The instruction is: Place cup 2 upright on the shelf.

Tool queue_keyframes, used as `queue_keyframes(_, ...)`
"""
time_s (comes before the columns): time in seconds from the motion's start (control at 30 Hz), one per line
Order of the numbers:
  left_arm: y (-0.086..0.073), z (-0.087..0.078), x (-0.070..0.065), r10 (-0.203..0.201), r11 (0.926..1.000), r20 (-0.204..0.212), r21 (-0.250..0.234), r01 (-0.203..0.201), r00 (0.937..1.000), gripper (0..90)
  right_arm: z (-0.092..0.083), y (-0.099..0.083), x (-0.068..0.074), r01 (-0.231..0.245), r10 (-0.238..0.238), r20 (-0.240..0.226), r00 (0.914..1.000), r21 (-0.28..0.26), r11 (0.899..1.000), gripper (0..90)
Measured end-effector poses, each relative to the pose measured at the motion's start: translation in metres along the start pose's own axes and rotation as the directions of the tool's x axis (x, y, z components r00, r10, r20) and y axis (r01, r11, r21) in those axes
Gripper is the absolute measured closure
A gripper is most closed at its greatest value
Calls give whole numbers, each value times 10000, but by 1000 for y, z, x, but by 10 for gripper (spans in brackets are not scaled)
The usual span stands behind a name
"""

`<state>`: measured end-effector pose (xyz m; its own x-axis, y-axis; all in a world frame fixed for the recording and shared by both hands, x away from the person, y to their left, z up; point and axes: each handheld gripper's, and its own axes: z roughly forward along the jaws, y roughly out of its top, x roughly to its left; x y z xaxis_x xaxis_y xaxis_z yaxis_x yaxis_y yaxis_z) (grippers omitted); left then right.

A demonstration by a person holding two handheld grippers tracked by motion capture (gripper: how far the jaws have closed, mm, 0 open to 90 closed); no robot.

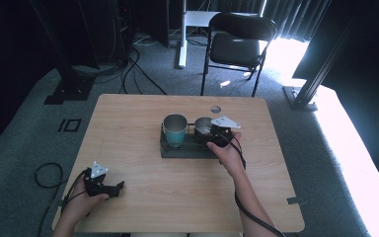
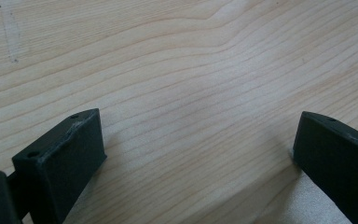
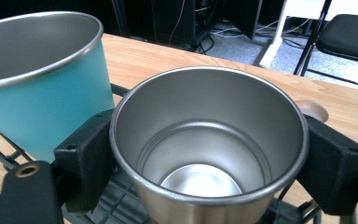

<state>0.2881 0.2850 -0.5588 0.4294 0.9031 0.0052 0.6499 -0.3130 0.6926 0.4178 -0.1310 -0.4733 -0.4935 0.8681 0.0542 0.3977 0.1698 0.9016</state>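
Right gripper [image 3: 209, 154]: clamped around a steel cup [image 3: 209, 140], one black jaw pressed to each side of the wall just under the rim. Cup upright, mouth open toward the camera, shiny bottom bare. Just beside that gripper's left jaw, a teal cup [image 3: 42, 88] with a steel lining, also upright, close to the steel cup but whether touching cannot be told. Under both cups and below the jaws, a dark rack [image 3: 121, 205] of slats. In the high view, the same right gripper [image 1: 216, 134] at the right end of the rack [image 1: 177, 150], the hand behind it on the near side.

Left gripper [image 2: 198, 154]: spread wide, holding nothing, bare wooden table [image 2: 191, 70] between and beyond its jaws. In the high view, resting low by the table's near left corner [image 1: 109, 187], well apart from the rack and cups.
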Motion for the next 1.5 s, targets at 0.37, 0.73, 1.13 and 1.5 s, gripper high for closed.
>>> queue_keyframes(0.37,0,0,0,-3,10000,0,0,3,10000,28,4,-7,4,97,-97,-9,10000,232,9997,146)
queue_keyframes(0.73,0,0,0,-1,10000,2,2,1,10000,29,-1,-8,3,211,-195,-266,9995,615,9979,127)
queue_keyframes(1.13,0,0,0,-1,10000,1,3,1,10000,29,-19,-11,-4,332,-309,-539,9981,425,9985,121)
queue_keyframes(1.5,0,0,0,2,10000,0,2,-2,10000,28,-44,-17,-12,619,-609,-650,9960,138,9980,121)
